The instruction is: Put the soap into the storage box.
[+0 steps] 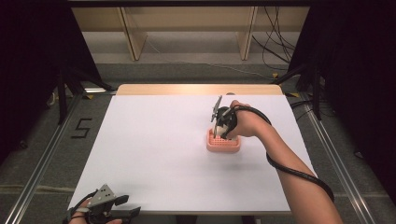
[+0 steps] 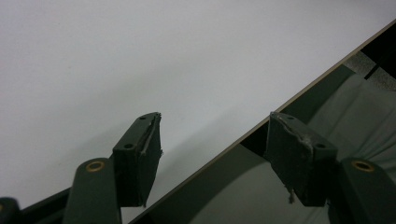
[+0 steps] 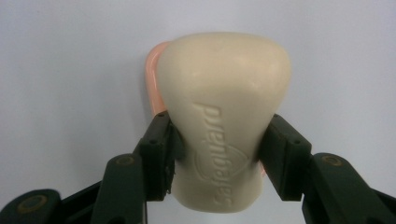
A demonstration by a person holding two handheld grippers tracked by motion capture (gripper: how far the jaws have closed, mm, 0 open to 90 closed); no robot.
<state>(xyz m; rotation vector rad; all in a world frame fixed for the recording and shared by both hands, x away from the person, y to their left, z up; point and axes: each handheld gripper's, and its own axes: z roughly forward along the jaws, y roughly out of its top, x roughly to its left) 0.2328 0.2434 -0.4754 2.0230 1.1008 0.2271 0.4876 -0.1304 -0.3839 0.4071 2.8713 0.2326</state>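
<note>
Right tongs (image 3: pixel 215 156) pinch the soap bar (image 3: pixel 223 116) across its width, directly above the pink dish (image 1: pixel 223 143); left tongs (image 2: pixel 215 158) gape empty, far off

The smooth, matt cream soap bar (image 3: pixel 224 116) sits over a glossy pink plastic dish (image 1: pixel 223 143) on a matt white table (image 1: pixel 154 154).

White table (image 1: pixel 154 154), rectangular, with a bare wood strip along its far edge, standing on grey floor (image 1: pixel 42 154). One thing lies directly on it: a pink soap dish (image 1: pixel 223 143), at about 3 o'clock from the table's centre, well in from the right edge. The dish has a gridded top. In the right gripper view its pink rim (image 3: pixel 152 74) shows against the white surface.
</note>
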